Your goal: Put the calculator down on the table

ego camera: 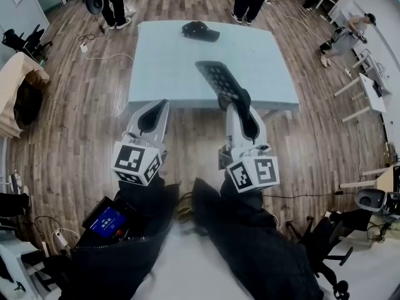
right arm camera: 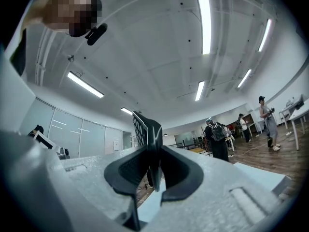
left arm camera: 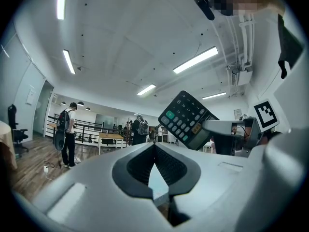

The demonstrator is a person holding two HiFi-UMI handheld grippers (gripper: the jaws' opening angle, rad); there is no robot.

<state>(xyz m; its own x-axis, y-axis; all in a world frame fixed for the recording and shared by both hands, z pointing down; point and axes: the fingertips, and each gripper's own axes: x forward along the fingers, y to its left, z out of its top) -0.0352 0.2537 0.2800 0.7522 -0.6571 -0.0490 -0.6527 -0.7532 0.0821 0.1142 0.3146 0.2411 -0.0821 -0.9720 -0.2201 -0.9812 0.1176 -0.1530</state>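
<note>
Dark sleeves (ego camera: 250, 242) lead out to both tools. Right tool (ego camera: 240, 100) is clamped on the lower end of the calculator (ego camera: 219, 81), which tilts in the air over the near edge of the desk (ego camera: 162, 67). Left tool (ego camera: 156, 111) is closed and empty.

Dark calculator (ego camera: 220, 82), tilted keys-up, held above the pale table (ego camera: 169, 67).

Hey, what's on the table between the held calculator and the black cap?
Nothing: in the head view only bare table shows between the calculator, gripped by the right gripper, and the cap.
</note>
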